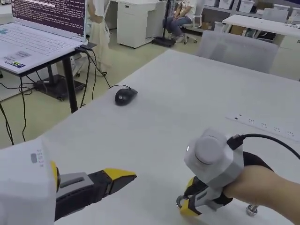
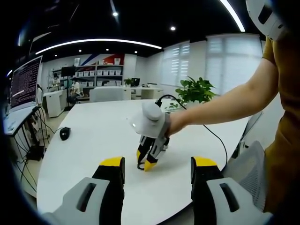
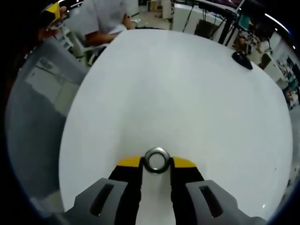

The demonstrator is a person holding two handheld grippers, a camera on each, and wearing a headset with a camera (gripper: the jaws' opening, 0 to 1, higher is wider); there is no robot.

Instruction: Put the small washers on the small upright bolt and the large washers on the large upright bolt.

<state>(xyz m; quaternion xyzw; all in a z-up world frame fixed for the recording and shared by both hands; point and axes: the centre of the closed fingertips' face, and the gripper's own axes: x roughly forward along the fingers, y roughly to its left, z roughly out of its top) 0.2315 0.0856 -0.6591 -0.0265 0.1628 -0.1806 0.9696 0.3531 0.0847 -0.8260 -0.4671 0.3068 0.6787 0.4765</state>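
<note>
Table (image 1: 164, 112), white and broad, carries a mouse (image 1: 125, 96) in the head view, with a laptop (image 1: 33, 42) on a stand beyond its edge. Near the front the right gripper (image 1: 186, 207) points down, clamped on a washer (image 1: 180, 202), with a bolt (image 1: 251, 210) standing nearby. In the left gripper view the left gripper (image 2: 158, 163) holds its jaws apart above the tabletop, office shelves (image 2: 93, 73) behind. In the right gripper view the washer sits between the yellow tips, its hole facing the camera.

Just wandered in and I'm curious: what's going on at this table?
A person holds a two-jaw gripper in each hand over a white table. The right gripper pinches a metal washer, tips down close to the table. The left gripper hangs open beside it, holding nothing. What looks like a bolt stands near the right gripper.
</note>
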